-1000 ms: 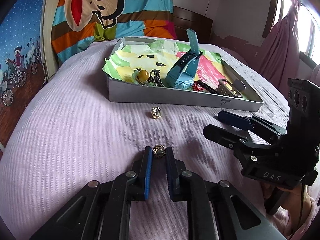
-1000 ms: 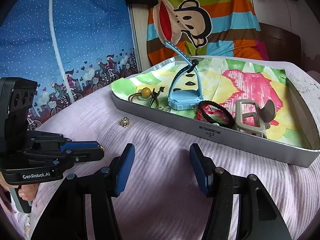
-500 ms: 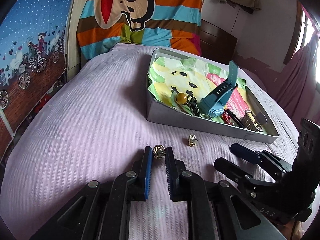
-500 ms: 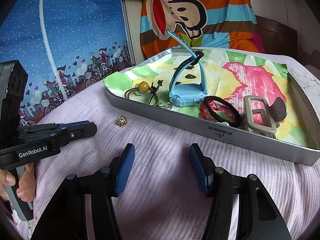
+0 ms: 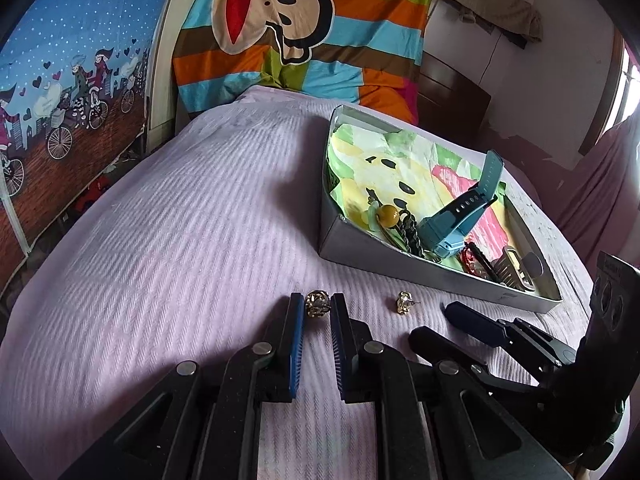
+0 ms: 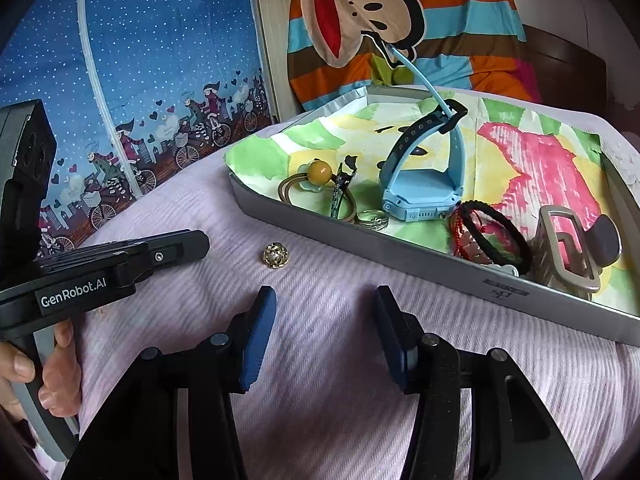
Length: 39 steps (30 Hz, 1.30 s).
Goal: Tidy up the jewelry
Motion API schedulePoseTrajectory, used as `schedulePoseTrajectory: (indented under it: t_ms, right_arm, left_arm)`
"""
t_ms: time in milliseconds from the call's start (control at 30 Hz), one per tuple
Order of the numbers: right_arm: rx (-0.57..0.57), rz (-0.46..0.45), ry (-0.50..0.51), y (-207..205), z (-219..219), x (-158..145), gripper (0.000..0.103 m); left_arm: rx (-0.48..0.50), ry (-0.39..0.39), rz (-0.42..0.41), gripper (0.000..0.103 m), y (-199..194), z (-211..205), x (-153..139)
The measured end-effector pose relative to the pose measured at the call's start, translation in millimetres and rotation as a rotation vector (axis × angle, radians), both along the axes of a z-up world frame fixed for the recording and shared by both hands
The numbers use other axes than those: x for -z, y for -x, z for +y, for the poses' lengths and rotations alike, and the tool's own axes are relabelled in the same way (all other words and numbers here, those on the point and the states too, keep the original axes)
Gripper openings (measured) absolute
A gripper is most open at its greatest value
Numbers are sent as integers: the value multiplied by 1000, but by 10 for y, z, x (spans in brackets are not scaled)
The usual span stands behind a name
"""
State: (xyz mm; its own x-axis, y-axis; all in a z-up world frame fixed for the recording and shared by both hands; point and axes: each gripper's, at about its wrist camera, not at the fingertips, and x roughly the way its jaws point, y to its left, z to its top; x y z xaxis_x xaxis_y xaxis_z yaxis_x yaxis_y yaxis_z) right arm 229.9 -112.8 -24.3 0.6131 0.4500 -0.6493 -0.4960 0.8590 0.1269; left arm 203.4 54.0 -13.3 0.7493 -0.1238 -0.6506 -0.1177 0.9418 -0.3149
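My left gripper (image 5: 317,307) is shut on a small gold earring (image 5: 317,305), held at the fingertips just above the lilac bedspread. A matching gold earring (image 5: 404,303) (image 6: 273,256) lies loose on the bedspread in front of the grey tray (image 5: 400,258) (image 6: 400,256). Right of it, my right gripper (image 6: 324,336) (image 5: 434,322) has its jaws closing with nothing between them. It points toward the loose earring and stops short of it. In the right wrist view the left gripper (image 6: 196,242) comes in from the left, a hand on its handle.
The tray, lined with coloured paper, holds a blue watch (image 6: 424,184), a hair tie with a yellow bead (image 6: 318,171), a ring (image 6: 372,218), a black hair band (image 6: 492,232) and a grey hair claw (image 6: 568,248). A striped monkey-print cover (image 5: 280,20) lies behind it.
The left gripper rolled and shifted with the earring still in it, so the tray now sits to the right in its view. The right gripper moved closer to the tray and its jaws narrowed.
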Motion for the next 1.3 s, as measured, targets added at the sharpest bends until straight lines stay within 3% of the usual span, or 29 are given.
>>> schedulePoseTrajectory:
  t_ms: [267, 600, 767, 833, 1300]
  right_arm:
    - [-28, -1, 8, -56, 159, -11, 45]
    - [-39, -3, -10, -146, 229, 11, 35]
    - [-47, -11, -12, -152, 254, 17, 22]
    - [-53, -13, -15, -146, 260, 18, 12]
    - [-26, -65, -105, 29, -185, -138, 12]
  left_arm:
    - [-1, 17, -2, 13, 1, 33, 17]
    - [0, 37, -5, 13, 13, 57, 46]
    - [10, 31, -13, 13, 23, 32, 40]
    - [18, 22, -23, 13, 38, 13, 25]
    - [86, -84, -137, 13, 128, -317, -225]
